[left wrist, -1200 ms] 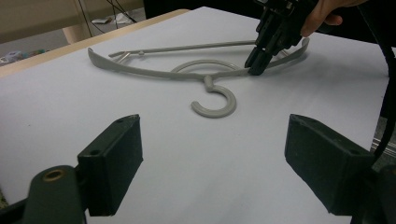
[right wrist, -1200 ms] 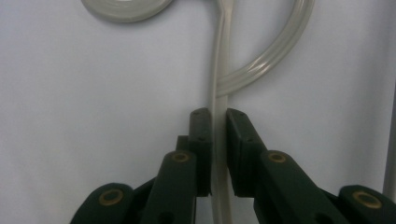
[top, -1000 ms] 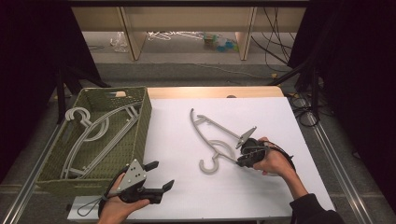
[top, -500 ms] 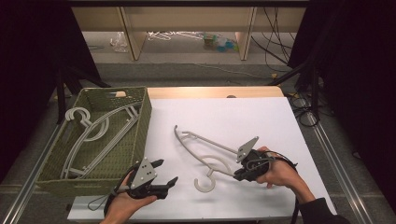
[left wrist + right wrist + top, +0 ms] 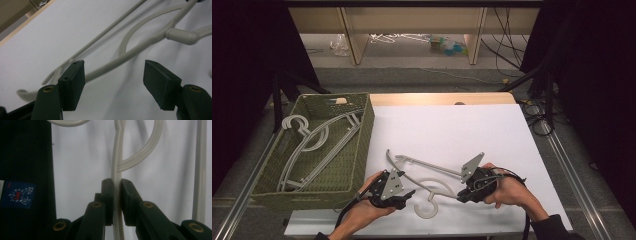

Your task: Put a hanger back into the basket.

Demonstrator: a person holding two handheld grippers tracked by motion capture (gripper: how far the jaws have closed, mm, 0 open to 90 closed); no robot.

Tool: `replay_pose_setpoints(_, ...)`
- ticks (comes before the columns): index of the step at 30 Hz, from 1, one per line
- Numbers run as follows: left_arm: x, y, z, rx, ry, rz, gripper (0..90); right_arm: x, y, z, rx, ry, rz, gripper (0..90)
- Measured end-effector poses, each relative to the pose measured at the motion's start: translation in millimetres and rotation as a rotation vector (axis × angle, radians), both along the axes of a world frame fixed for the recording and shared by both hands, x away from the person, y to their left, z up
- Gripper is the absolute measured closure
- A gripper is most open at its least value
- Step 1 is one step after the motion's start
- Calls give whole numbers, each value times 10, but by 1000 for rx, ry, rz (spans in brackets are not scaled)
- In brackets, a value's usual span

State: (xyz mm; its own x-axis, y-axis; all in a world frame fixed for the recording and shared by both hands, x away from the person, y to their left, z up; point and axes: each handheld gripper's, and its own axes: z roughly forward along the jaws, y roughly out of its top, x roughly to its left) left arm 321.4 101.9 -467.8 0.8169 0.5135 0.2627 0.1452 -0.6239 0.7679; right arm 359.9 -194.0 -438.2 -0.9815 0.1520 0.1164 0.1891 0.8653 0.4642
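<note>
A pale grey plastic hanger (image 5: 427,175) lies on the white table (image 5: 452,130), hook toward the front edge. My right gripper (image 5: 460,196) is shut on one arm of this hanger (image 5: 117,170), the jaws pinching the thin bar. My left gripper (image 5: 409,194) stands open just left of the hook, its pads (image 5: 72,83) apart, with the hanger's shoulder (image 5: 130,53) lying just beyond them, untouched.
A green woven basket (image 5: 362,145) at the table's left holds other grey hangers (image 5: 314,142). Behind the table a wooden shelf (image 5: 412,30) stands on the floor with clutter under it. Cables (image 5: 537,107) hang off the right side.
The right gripper has dragged the hanger left and toward the front edge. The left gripper has moved right, up to the hanger's hook.
</note>
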Motion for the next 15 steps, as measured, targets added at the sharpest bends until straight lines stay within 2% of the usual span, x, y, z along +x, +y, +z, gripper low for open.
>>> replay_pose_setpoints(2, 13, -43, -13, -2, 3, -8, 369, -11, 7, 13, 6, 7, 11, 820)
replay_pose_setpoints(4, 13, -89, -26, 35, -9, -53, 376, -20, 13, 19, 11, 7, 12, 819)
replay_pose_setpoints(6, 8, -121, -46, 55, -23, -75, 385, -30, 13, 25, 16, 10, 23, 819)
replay_pose_setpoints(9, 28, -152, -73, 76, -20, -108, 409, -39, 22, 35, 18, 3, 28, 819)
replay_pose_setpoints(10, 38, -166, -85, 80, -17, -116, 413, -52, 27, 42, 22, 15, 32, 819)
replay_pose_setpoints(12, 57, -184, -91, 87, -15, -142, 462, -59, 36, 52, 24, 10, 37, 818)
replay_pose_setpoints(13, 68, -187, -87, 104, -20, -154, 467, -63, 39, 55, 27, 12, 33, 818)
replay_pose_setpoints(14, 68, -202, -92, 96, -5, -172, 493, -66, 41, 56, 30, 18, 35, 818)
replay_pose_setpoints(15, 64, -209, -94, 96, -17, -180, 527, -65, 38, 55, 26, 13, 36, 818)
